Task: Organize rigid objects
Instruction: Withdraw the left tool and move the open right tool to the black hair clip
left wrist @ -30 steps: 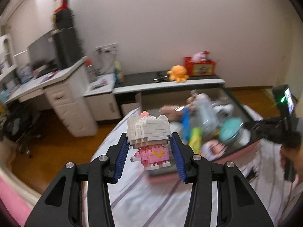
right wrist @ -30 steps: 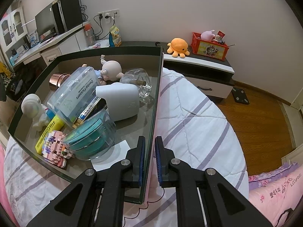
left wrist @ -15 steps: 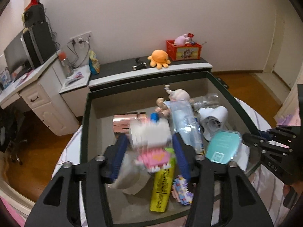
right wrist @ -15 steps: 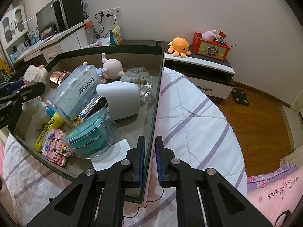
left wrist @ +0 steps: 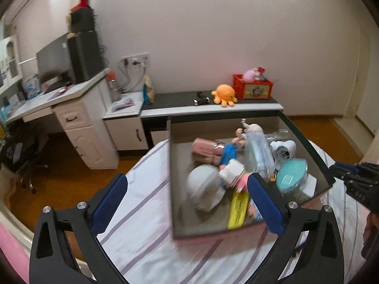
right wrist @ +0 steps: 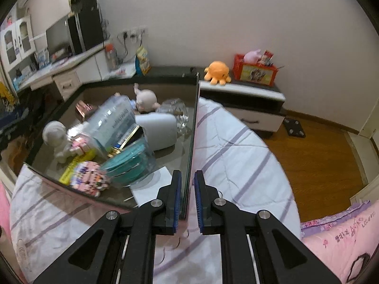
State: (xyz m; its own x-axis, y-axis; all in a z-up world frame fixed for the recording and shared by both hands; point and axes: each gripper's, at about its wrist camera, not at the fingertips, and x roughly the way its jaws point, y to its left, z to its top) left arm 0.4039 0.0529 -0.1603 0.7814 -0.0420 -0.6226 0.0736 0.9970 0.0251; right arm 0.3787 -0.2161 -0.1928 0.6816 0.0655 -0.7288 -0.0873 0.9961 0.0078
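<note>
Left wrist view looking down along its fingers from the left front corner of the tray [left wrist: 171, 177], right wrist view close at the tray's right wall [right wrist: 193, 127], both facing the far wall, both sharing the tray and the orange octopus toy [left wrist: 223, 94].

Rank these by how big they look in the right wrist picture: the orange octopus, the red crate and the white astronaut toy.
1. White astronaut toy, though it sits nearer the camera.
2. Red crate.
3. Orange octopus, smallest.
</note>
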